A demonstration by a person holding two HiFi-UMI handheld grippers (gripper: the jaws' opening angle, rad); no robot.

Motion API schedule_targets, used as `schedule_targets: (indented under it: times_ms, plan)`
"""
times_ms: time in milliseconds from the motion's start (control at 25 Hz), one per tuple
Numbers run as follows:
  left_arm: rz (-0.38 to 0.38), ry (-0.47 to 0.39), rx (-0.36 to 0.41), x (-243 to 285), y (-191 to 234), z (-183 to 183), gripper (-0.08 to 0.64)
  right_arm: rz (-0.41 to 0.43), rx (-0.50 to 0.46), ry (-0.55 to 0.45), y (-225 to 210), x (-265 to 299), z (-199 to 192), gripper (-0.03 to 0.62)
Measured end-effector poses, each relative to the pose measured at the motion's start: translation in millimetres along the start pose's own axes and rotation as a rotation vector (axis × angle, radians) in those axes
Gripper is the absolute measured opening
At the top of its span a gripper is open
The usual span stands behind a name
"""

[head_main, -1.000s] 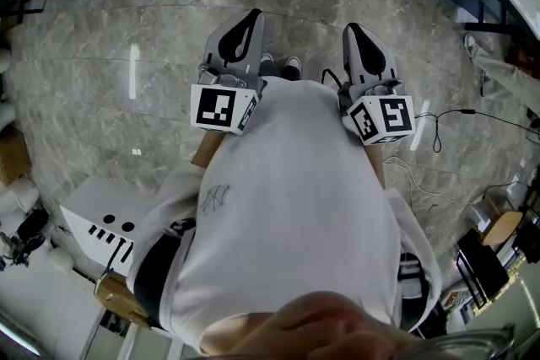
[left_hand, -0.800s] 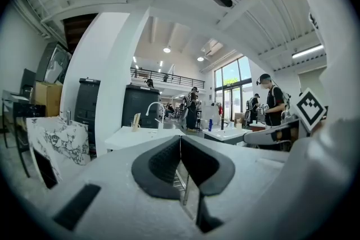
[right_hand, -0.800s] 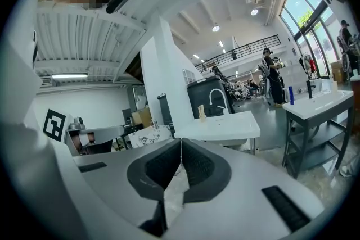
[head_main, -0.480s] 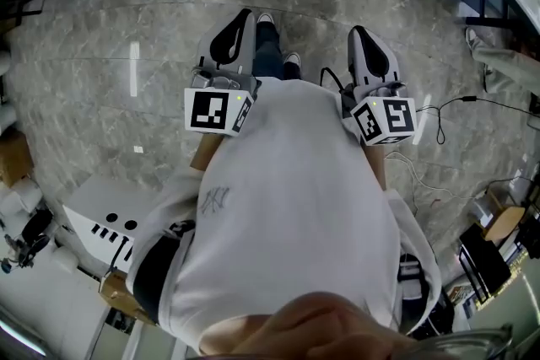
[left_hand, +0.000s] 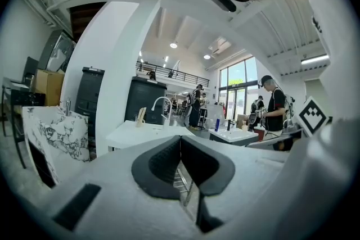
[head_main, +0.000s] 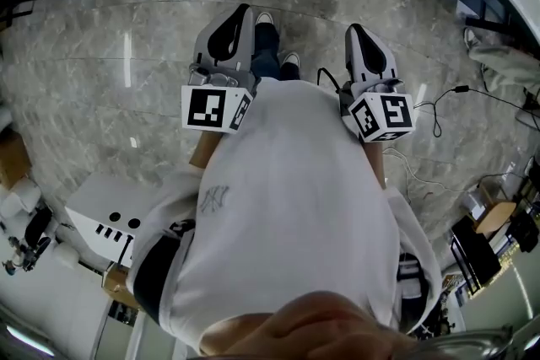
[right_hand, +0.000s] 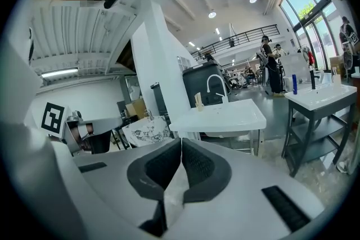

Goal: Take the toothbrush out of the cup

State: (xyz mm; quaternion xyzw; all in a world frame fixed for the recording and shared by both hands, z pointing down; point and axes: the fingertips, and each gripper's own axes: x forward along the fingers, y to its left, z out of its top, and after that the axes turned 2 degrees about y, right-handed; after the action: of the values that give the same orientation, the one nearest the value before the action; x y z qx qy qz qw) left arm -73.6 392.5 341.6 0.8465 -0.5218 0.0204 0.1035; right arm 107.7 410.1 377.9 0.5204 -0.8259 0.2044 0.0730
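Observation:
Both grippers are held out in front of the person's white shirt, above a grey stone floor. My left gripper [head_main: 245, 11] and right gripper [head_main: 352, 29] are both shut, with nothing between their dark pads. Some way ahead stands a white sink table [right_hand: 225, 116] with a curved tap [right_hand: 216, 84]. Beside the tap is a small tan cup [right_hand: 198, 102] with thin sticks poking up from it, too small to tell as a toothbrush. The left gripper view shows the same cup [left_hand: 140, 116] on the same table [left_hand: 138, 132]. Neither gripper is near it.
A second sink stand [right_hand: 320, 99] with bottles is at the right. A marble-patterned slab [right_hand: 143, 129] leans at the left. People stand far back by the windows. Cables [head_main: 447, 110] lie on the floor at the right, and a white box [head_main: 97, 219] is at the lower left.
The floor has slid under the view as the person walks forward. A leg and shoes have come into sight between the grippers. The left gripper has shifted slightly left; both jaws stay shut.

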Motion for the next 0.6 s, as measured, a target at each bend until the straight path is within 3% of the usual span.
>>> schedule_targets:
  times_ms: [600]
  plan:
    - [-0.065,-0.040,0.038,86.2,83.0,47.3,0.015,-0.069,-0.001,-0.054,-11.5,106.5,64.4,0.015]
